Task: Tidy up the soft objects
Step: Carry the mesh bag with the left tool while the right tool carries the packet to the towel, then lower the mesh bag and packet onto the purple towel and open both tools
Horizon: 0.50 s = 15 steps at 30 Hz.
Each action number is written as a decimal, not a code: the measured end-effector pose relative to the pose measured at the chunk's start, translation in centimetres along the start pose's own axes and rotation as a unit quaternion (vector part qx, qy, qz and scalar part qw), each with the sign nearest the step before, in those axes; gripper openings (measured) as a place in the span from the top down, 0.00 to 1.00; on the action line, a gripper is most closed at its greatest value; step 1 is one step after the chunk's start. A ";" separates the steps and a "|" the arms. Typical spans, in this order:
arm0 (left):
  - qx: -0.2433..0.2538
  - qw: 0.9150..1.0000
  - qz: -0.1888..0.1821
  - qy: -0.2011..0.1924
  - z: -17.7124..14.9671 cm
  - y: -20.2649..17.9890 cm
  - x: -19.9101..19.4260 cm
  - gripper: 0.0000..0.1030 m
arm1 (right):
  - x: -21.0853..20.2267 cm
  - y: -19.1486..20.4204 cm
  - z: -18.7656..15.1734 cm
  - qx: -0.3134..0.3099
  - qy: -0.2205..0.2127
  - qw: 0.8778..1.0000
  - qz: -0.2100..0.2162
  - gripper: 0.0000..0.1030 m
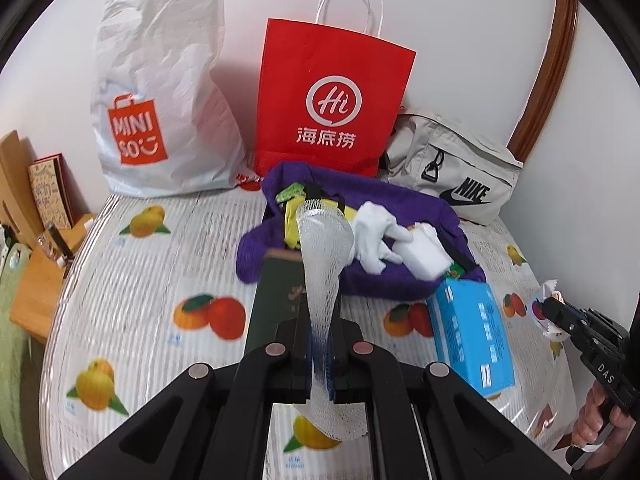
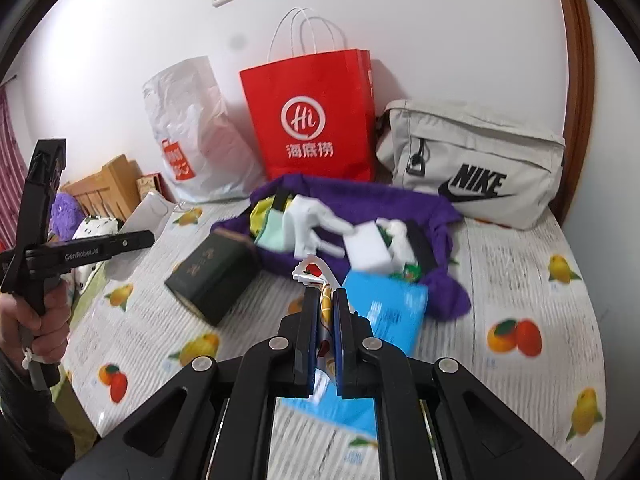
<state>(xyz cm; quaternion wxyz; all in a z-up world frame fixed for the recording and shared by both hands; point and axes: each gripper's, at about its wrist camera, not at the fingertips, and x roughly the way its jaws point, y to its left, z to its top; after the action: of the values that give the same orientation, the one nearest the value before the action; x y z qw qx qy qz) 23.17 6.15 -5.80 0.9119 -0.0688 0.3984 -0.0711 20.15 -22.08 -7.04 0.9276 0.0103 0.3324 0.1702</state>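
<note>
My left gripper [image 1: 320,332] is shut on a white foam net sleeve [image 1: 324,256] that stands up between the fingers, above the table. My right gripper [image 2: 324,300] is shut on a small white wrapper with fruit print [image 2: 312,270]; it also shows in the left wrist view [image 1: 542,308]. A purple towel [image 1: 400,284] lies in the middle, with a white glove [image 1: 372,232], a white sponge block [image 1: 424,254] and yellow-green cloth [image 1: 294,216] on it. The same pile shows in the right wrist view [image 2: 360,200].
A dark green box [image 2: 212,276] and a blue tissue pack [image 1: 472,336] lie beside the towel. A Miniso plastic bag [image 1: 160,112], a red paper bag [image 1: 332,108] and a grey Nike bag [image 1: 460,168] stand against the wall. The fruit-print tablecloth [image 1: 140,300] covers the table.
</note>
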 end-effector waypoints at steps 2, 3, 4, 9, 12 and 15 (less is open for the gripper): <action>0.002 1.000 -0.002 0.002 0.9 0.0 0.6 0.95 | 0.9 0.0 0.9 -0.002 0.005 1.000 -0.002 0.93; 0.002 1.000 -0.003 0.001 1.4 0.0 0.8 0.95 | 1.3 -0.1 1.2 -0.002 0.007 1.000 -0.002 0.93; 0.003 1.000 -0.005 0.001 1.9 0.1 1.1 0.95 | 1.8 -0.2 1.7 -0.002 0.010 1.000 -0.002 0.93; 0.007 1.000 -0.006 0.004 4.3 0.4 3.0 0.95 | 3.9 -1.3 3.7 0.001 0.014 1.000 -0.012 0.93; 0.009 1.000 -0.006 0.007 5.3 0.5 4.4 0.95 | 5.4 -2.3 4.6 0.001 0.013 1.000 -0.022 0.93; 0.009 1.000 -0.011 0.011 6.2 0.6 5.7 0.95 | 7.0 -3.5 5.4 0.006 0.017 0.999 -0.030 0.93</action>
<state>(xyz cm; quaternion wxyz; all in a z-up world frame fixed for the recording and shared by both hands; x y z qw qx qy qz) 31.64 6.09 -5.85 0.9074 -0.0638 0.4065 -0.0851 29.62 -22.61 -7.61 0.9264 0.0028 0.3493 0.1404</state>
